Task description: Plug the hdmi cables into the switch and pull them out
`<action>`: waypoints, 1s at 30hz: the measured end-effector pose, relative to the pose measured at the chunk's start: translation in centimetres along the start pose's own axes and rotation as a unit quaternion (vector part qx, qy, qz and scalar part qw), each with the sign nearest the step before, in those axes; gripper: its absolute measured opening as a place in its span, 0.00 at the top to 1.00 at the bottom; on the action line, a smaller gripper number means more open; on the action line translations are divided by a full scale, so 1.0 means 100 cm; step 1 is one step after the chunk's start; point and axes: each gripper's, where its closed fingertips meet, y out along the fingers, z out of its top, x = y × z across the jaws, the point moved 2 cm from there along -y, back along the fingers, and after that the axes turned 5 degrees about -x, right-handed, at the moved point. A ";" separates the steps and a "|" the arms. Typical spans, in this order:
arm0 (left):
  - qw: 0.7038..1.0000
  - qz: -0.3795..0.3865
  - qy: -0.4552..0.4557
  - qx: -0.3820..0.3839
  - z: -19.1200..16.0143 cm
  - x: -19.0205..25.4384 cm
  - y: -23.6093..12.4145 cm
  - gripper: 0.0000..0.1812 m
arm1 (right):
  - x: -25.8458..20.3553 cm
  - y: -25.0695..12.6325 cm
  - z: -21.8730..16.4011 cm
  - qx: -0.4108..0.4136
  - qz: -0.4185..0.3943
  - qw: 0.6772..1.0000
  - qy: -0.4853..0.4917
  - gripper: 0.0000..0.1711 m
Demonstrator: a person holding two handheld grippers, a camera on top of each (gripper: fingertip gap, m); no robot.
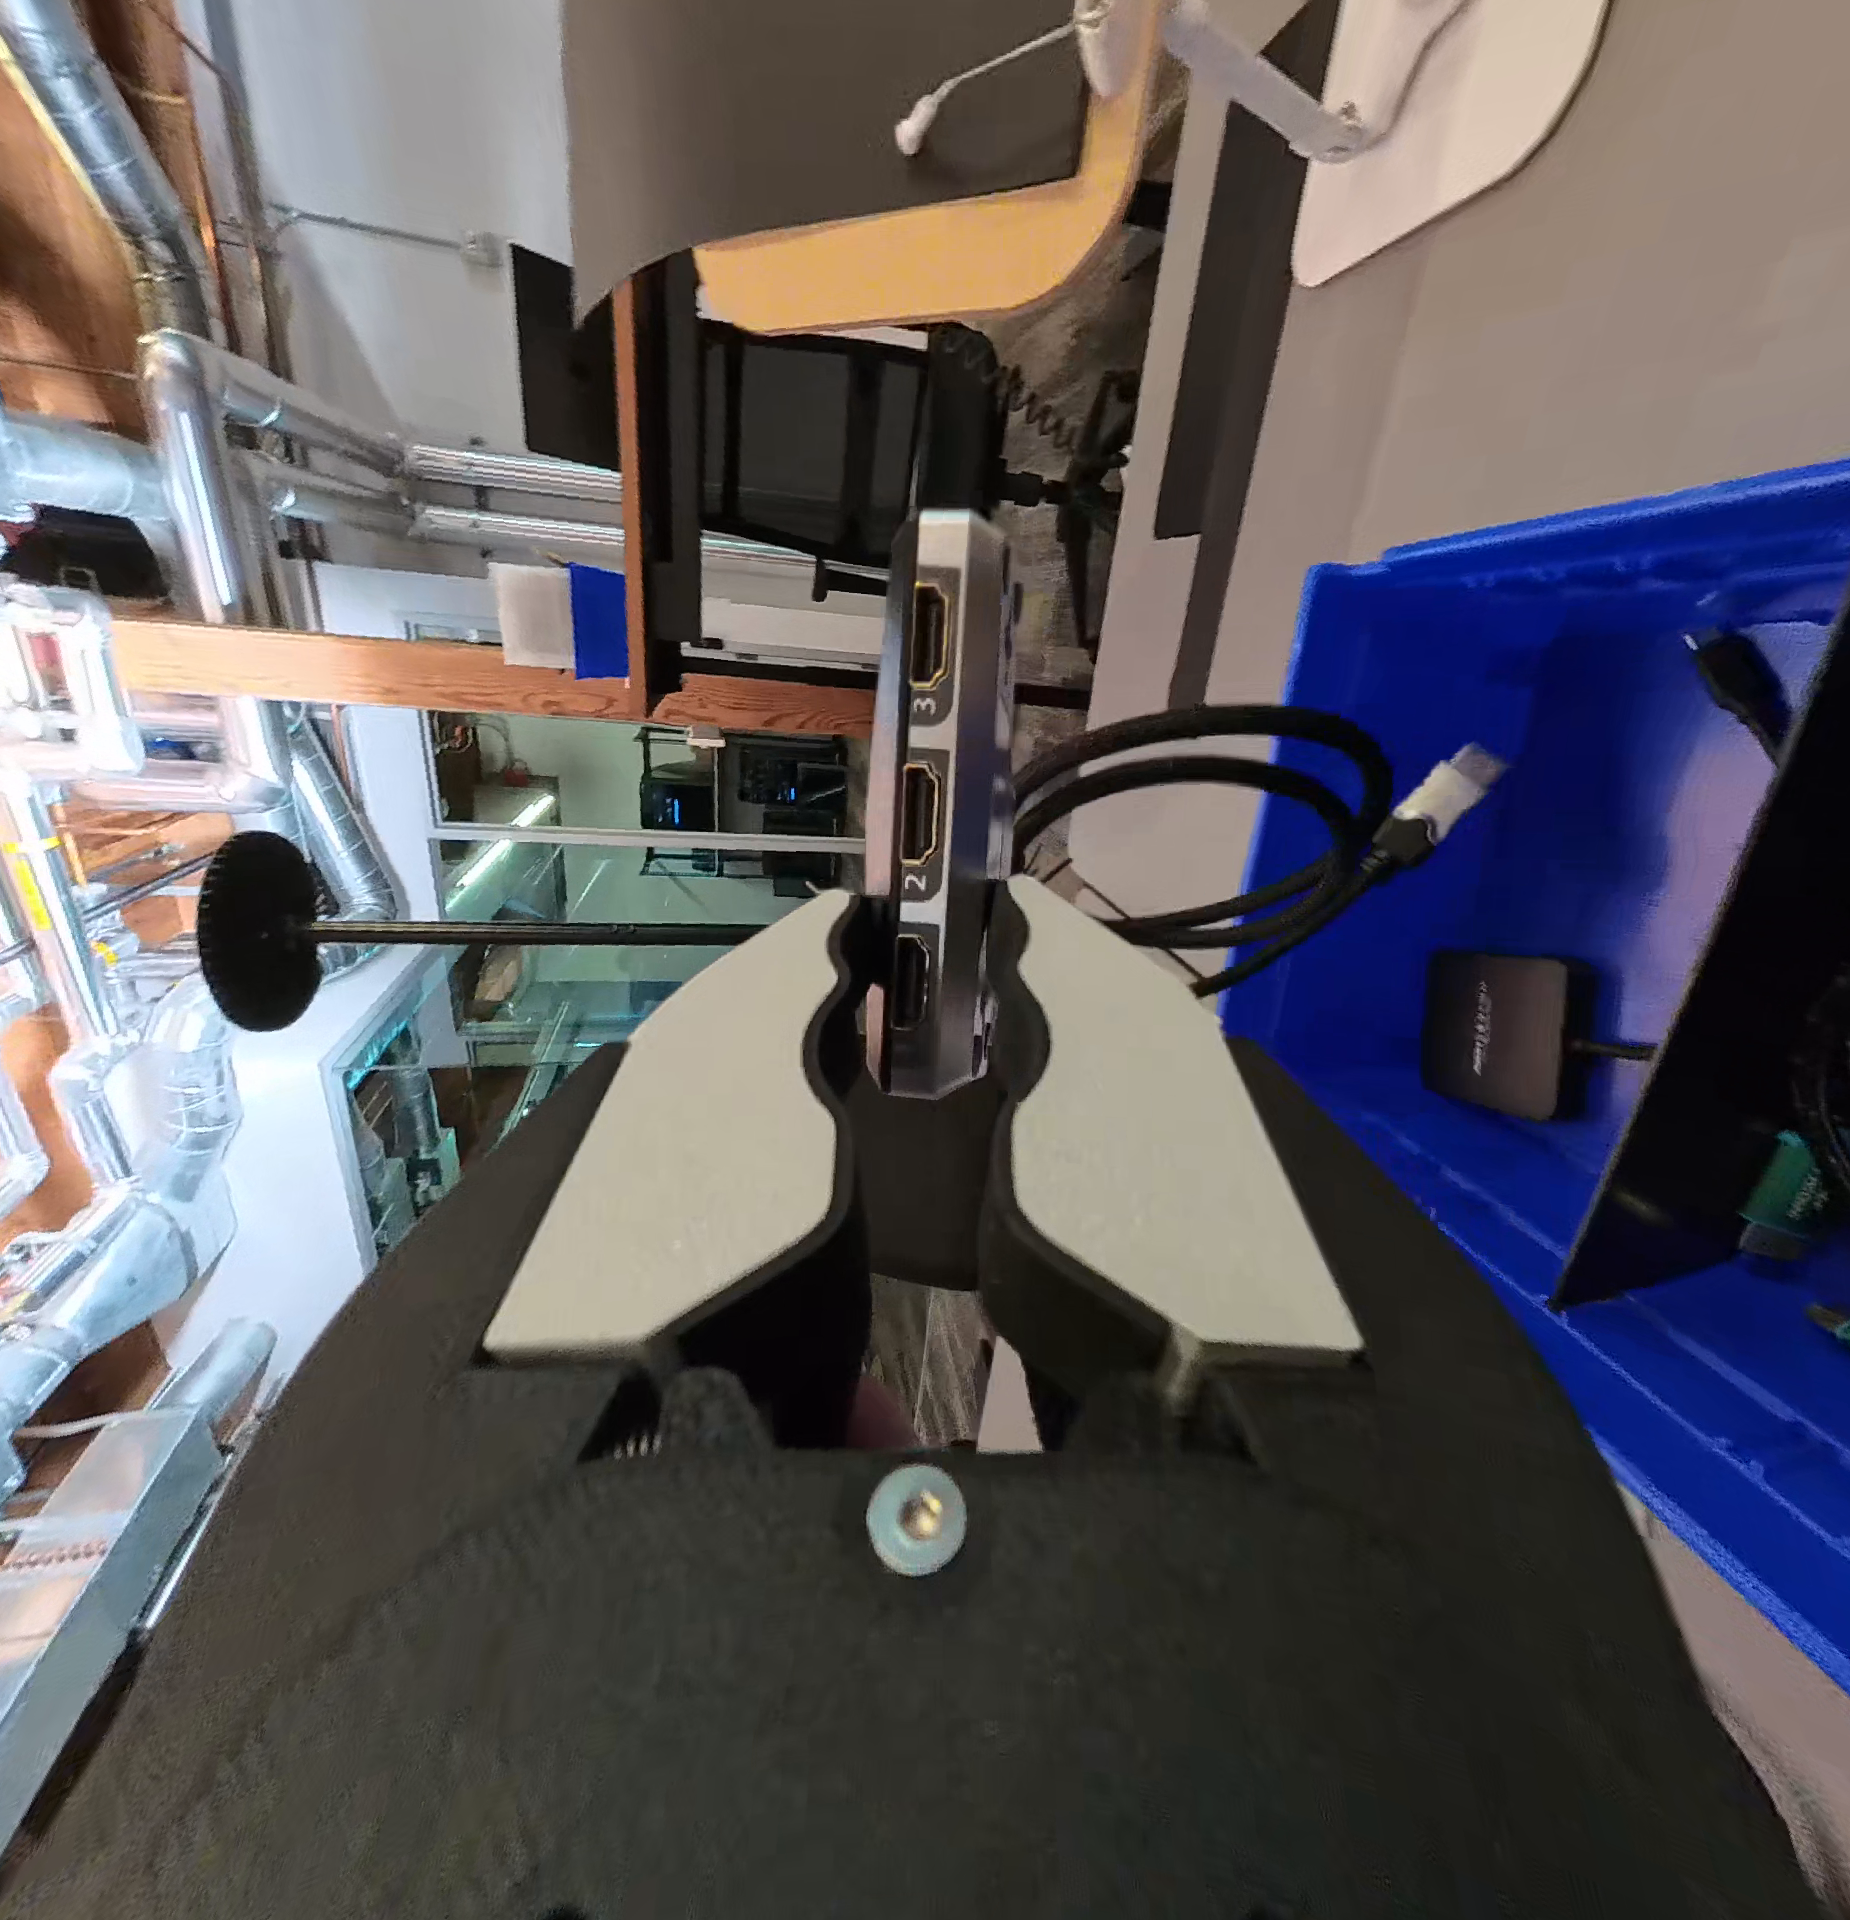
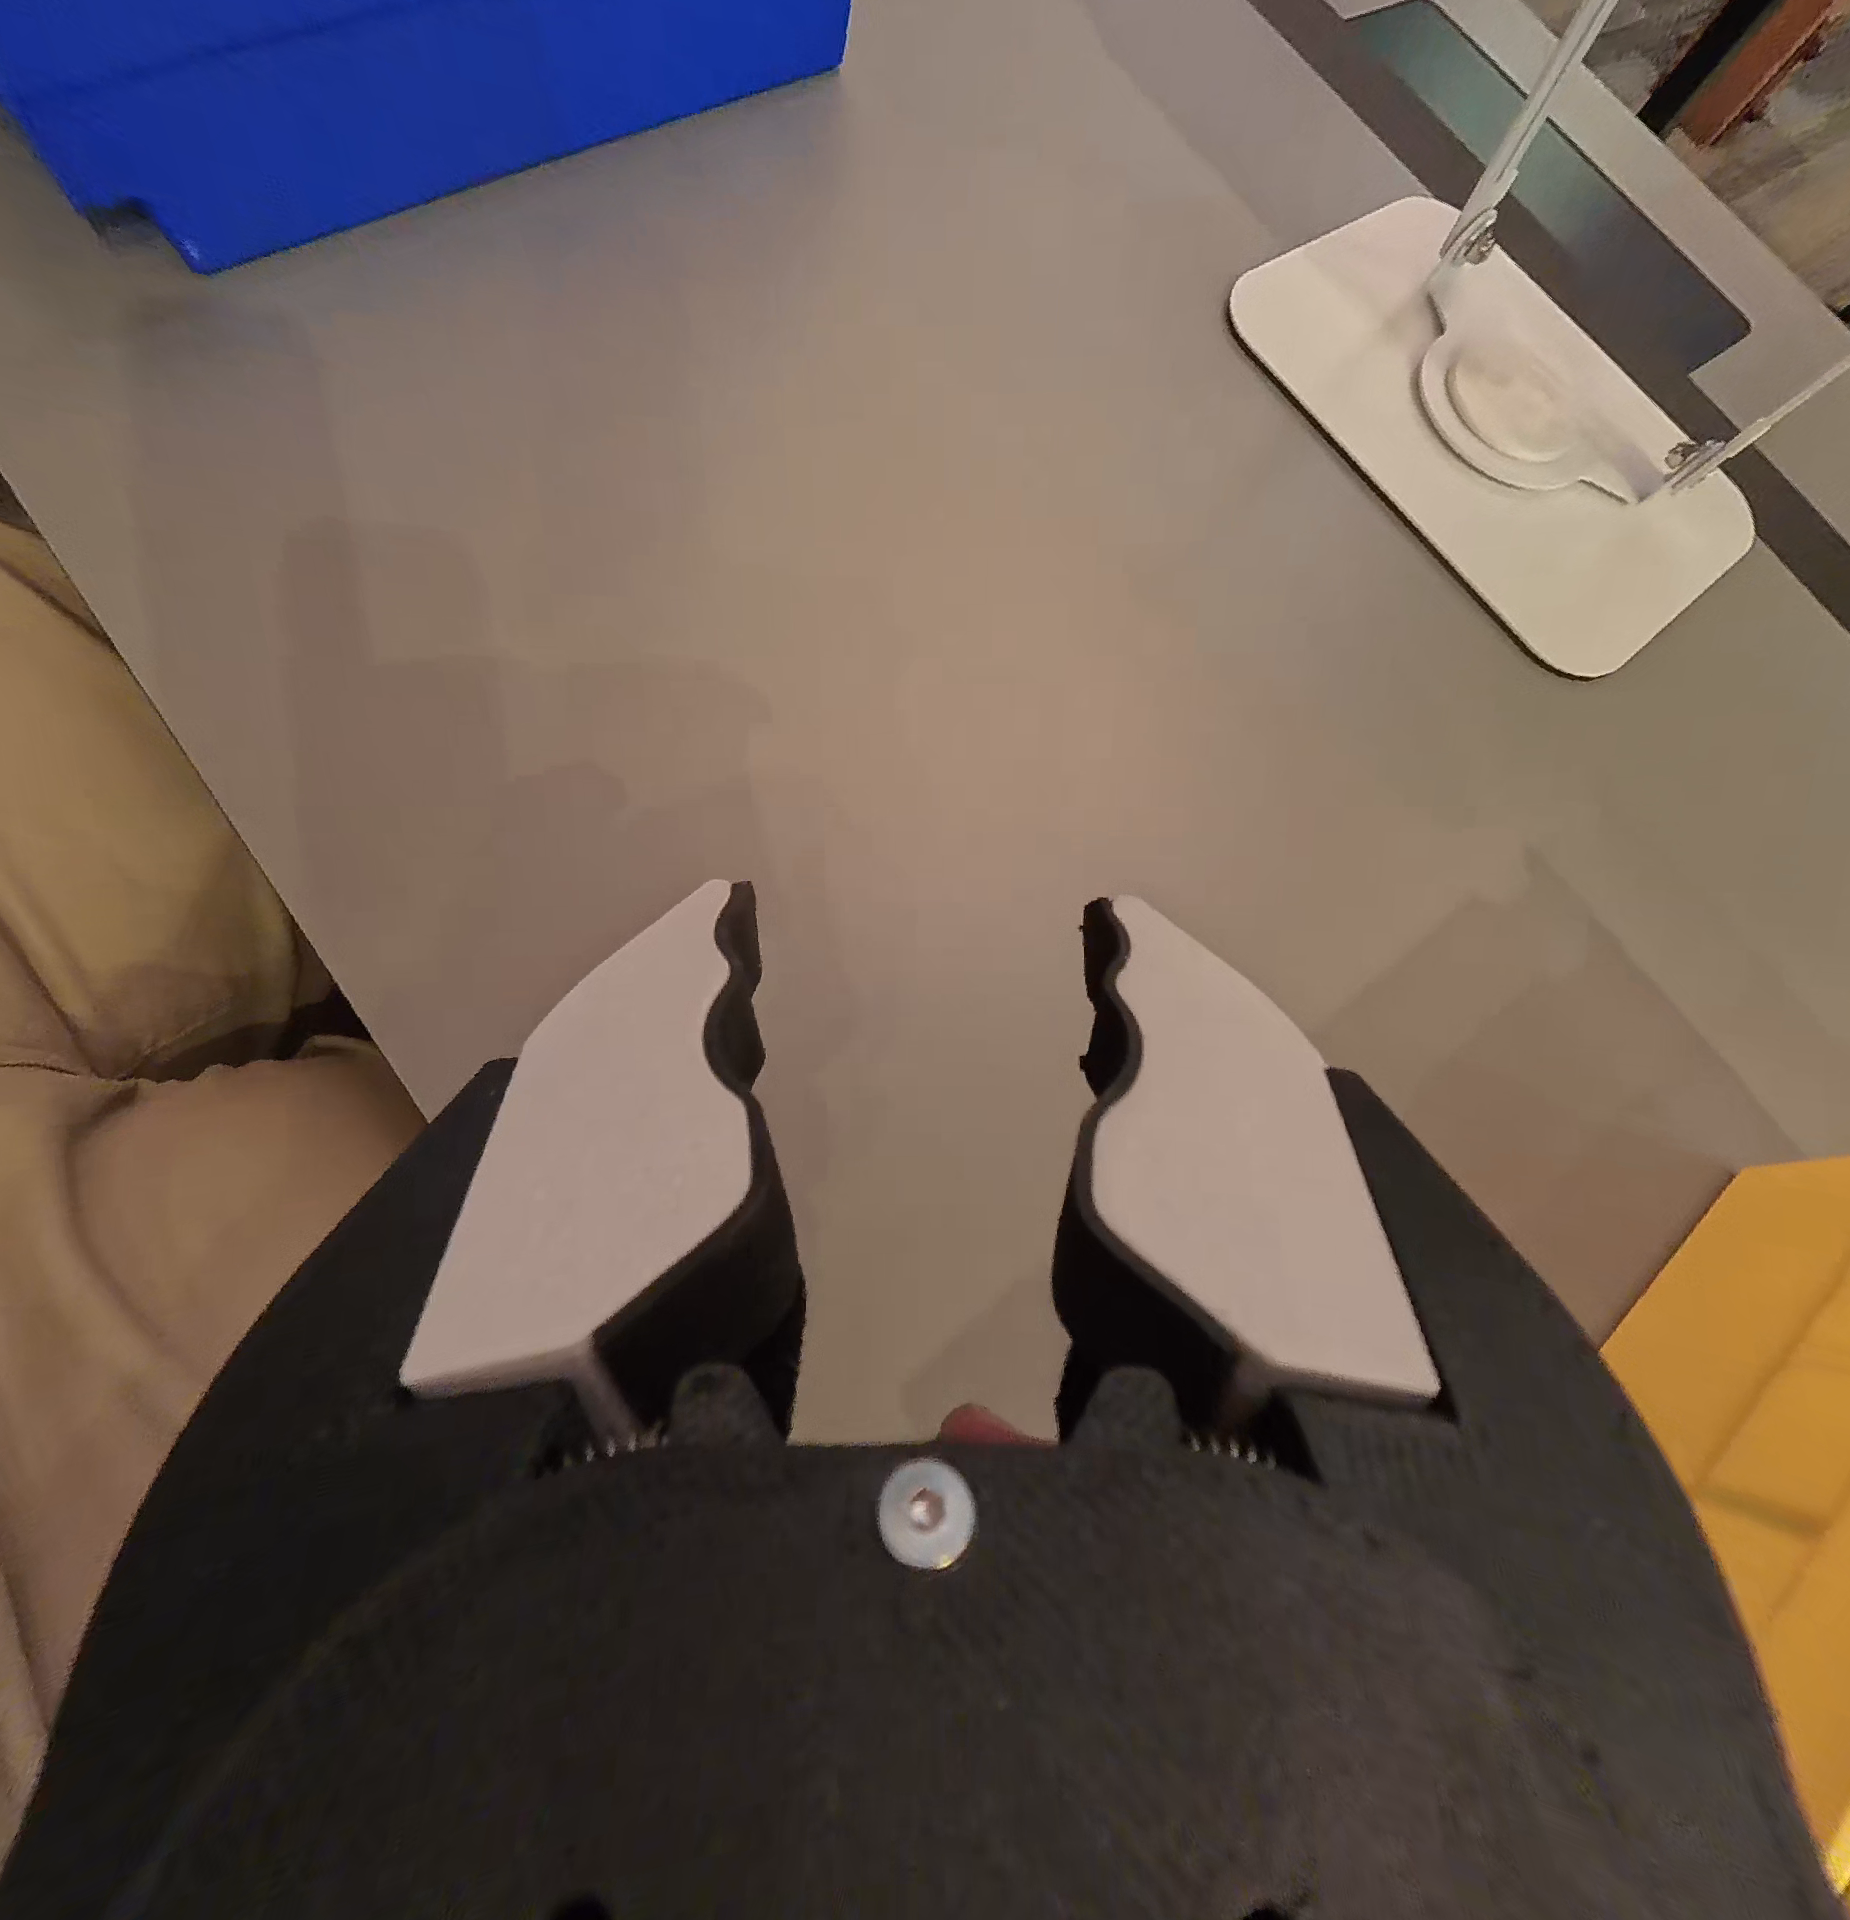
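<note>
My left gripper (image 1: 926,920) is shut on the near end of a grey HDMI switch (image 1: 936,748), held in the air with its row of three empty ports facing me. Behind it a looped black braided HDMI cable (image 1: 1264,831) hangs, with a plug tipped by a white band (image 1: 1440,795) over the blue bin. My right gripper (image 2: 921,914) is open and empty, hovering over the grey table (image 2: 952,540). No cable or switch shows in the right wrist view.
A blue plastic bin (image 1: 1503,1195) holds a small dark box (image 1: 1503,1034) and a dark board with green parts. The bin also shows in the right wrist view (image 2: 401,114). A white lamp base (image 2: 1492,436) stands at the right. A yellow surface (image 2: 1773,1403) lies beyond the table's edge. Across from one pair of fingers to the other is roughly 45 cm.
</note>
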 end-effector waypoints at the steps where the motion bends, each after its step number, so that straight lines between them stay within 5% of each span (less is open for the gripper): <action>1: 1.000 0.007 -0.011 0.004 0.000 -0.004 -0.002 0.88 | 0.000 0.000 0.001 0.003 0.000 1.000 0.000 0.64; 8: 0.998 0.042 -0.017 0.047 0.033 -0.029 -0.021 0.88 | -0.007 -0.010 0.023 0.069 0.016 0.997 -0.005 0.65; 17: 0.982 0.064 0.012 0.176 0.151 -0.063 -0.043 0.89 | -0.027 -0.028 0.065 0.153 -0.012 0.986 -0.065 0.61; 22: 0.967 0.029 0.036 0.249 0.218 -0.035 -0.047 0.89 | -0.012 -0.058 0.085 0.201 -0.103 0.964 -0.138 0.63; 26: 0.954 -0.014 0.058 0.294 0.259 0.008 -0.045 0.89 | -0.002 -0.069 0.101 0.221 -0.183 0.938 -0.195 0.52; 30: 0.941 -0.060 0.087 0.321 0.289 0.054 -0.044 0.89 | -0.002 -0.058 0.106 0.210 -0.209 0.919 -0.259 0.57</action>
